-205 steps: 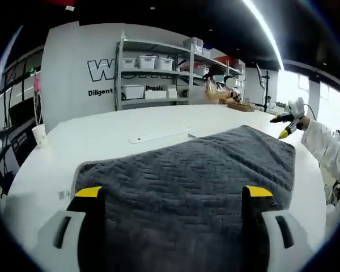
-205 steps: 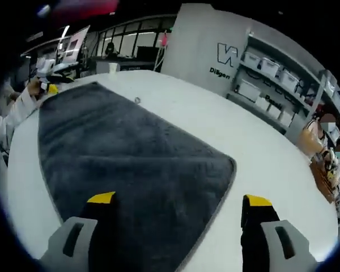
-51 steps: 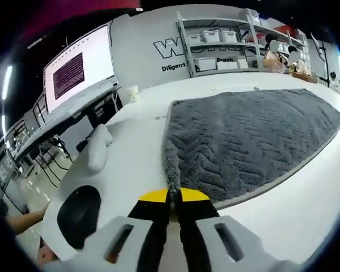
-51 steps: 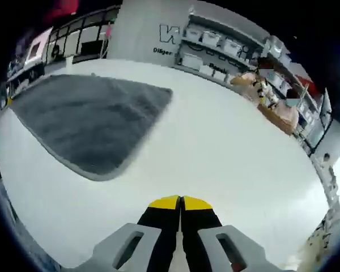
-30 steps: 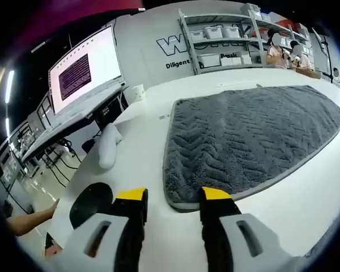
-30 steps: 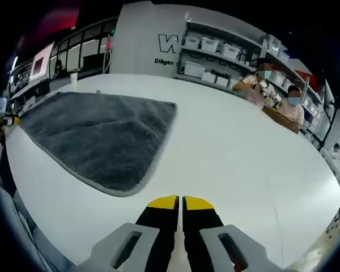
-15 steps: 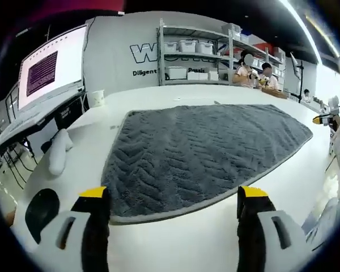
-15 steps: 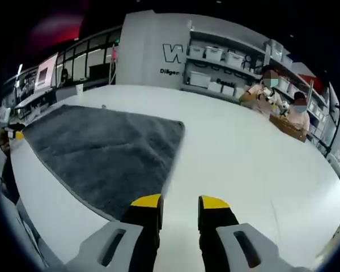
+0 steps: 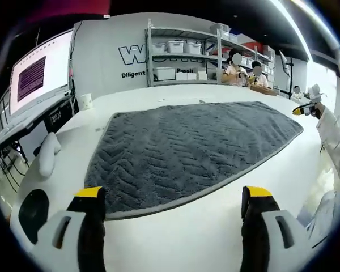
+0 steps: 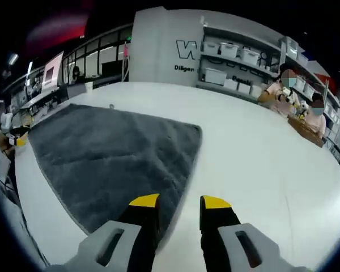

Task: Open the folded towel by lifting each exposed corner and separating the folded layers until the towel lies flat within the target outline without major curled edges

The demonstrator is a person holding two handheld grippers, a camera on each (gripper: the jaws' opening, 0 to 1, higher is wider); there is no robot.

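The grey towel with a herringbone weave lies spread flat on the white table, its near edge just beyond my jaws. My left gripper is wide open above the table's front, nothing between its jaws. In the right gripper view the towel reaches from the left to a rounded corner near the middle. My right gripper stands open with a narrow gap by that side's edge, holding nothing. The right gripper also appears far off in a white-sleeved hand; the left gripper shows at the far left.
A paper cup, a white roll and a black round pad sit left of the towel. Shelves with white bins and seated people are behind. Bare table stretches right of the towel.
My left gripper, shut on the towel's corner edge earlier, has let go and opened wide. The right gripper went from shut to slightly open. The towel has stayed flat.
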